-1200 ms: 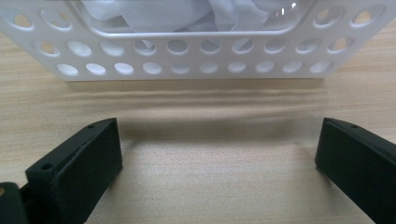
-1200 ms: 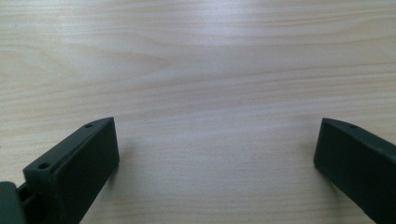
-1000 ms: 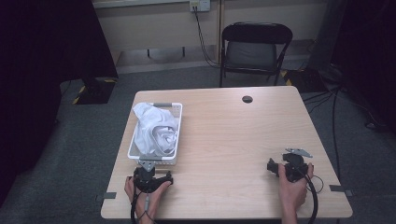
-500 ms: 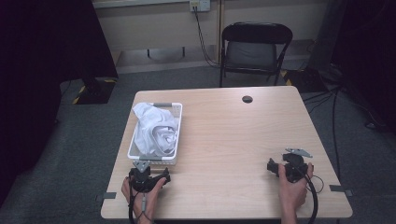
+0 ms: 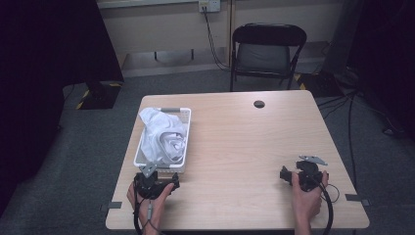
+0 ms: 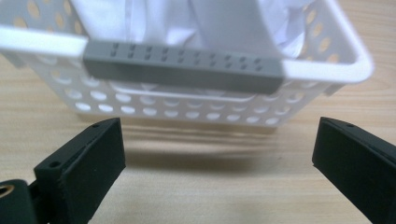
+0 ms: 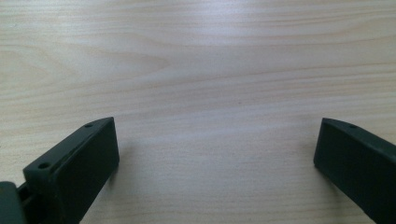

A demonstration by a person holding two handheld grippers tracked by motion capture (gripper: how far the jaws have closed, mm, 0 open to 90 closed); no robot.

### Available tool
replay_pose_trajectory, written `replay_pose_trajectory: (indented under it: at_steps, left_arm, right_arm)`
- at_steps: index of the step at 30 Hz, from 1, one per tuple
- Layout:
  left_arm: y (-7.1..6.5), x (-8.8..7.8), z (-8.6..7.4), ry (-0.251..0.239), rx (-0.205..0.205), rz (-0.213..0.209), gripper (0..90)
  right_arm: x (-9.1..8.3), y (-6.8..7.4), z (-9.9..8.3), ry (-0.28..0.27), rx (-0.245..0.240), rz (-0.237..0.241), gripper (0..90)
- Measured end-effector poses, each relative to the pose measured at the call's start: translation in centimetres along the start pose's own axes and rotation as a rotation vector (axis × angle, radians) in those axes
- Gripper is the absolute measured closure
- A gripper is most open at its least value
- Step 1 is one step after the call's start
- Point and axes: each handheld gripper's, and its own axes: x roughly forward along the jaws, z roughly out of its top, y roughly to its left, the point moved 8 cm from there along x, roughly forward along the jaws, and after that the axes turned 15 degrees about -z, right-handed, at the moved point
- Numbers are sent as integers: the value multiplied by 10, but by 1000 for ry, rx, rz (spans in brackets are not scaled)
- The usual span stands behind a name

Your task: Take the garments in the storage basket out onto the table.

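A white perforated basket [image 5: 138,152] stands on the left of the wooden table [image 5: 235,147], with crumpled white cloth [image 5: 164,134] inside. In the left gripper view its grey handle [image 6: 184,70] and white wall [image 6: 187,109] are right ahead. My left gripper [image 5: 156,176] rests on the table just short of the basket's near end, open [image 6: 217,140], jaws wide apart with nothing between them. My right gripper [image 5: 303,172] sits near the table's front right, also open [image 7: 217,140], with bare wood between its jaws.
A black folding chair [image 5: 266,49] stands behind the table's far edge. A dark round hole [image 5: 259,104] sits near the far middle of the tabletop. Grey tape marks [image 5: 353,197] lie at the front corners. A cable [image 5: 329,205] trails from the right gripper.
The left hand and its gripper have shifted slightly by the basket's near end. The right gripper has stayed where it was.
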Motion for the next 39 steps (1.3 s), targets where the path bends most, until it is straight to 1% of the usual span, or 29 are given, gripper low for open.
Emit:
replay_pose_trajectory:
  at_steps: [3,7,9,12,19,22,25,28,31,35,39]
  left_arm:
    - [-3,-4,6,-18,9,7,26]
    - [-4,-8,11,-34,18,17,36]
    - [-4,-8,13,-45,11,5,36]
    - [-4,-9,15,-44,11,10,37]
    - [-7,-10,22,-59,19,5,37]
    - [-7,-10,26,-62,46,33,37]
    - [-8,-11,29,-73,36,25,39]
    - [-9,-12,32,-77,37,20,39]
    - [-9,-12,39,-83,38,21,39]
    - [-7,-12,44,-82,37,27,39]
    - [-8,-13,47,-83,47,30,39]
  right_arm:
    - [0,0,0,0,0,0,0]
    - [0,0,0,0,0,0,0]
    - [0,0,0,0,0,0,0]
    - [0,0,0,0,1,-1,0]
    - [0,0,0,0,1,-1,0]
    - [0,0,0,0,1,-1,0]
    - [0,0,0,0,1,-1,0]
    - [0,0,0,0,1,-1,0]
    - [0,0,0,0,1,-1,0]
    - [0,0,0,0,1,-1,0]
    - [0,0,0,0,1,-1,0]
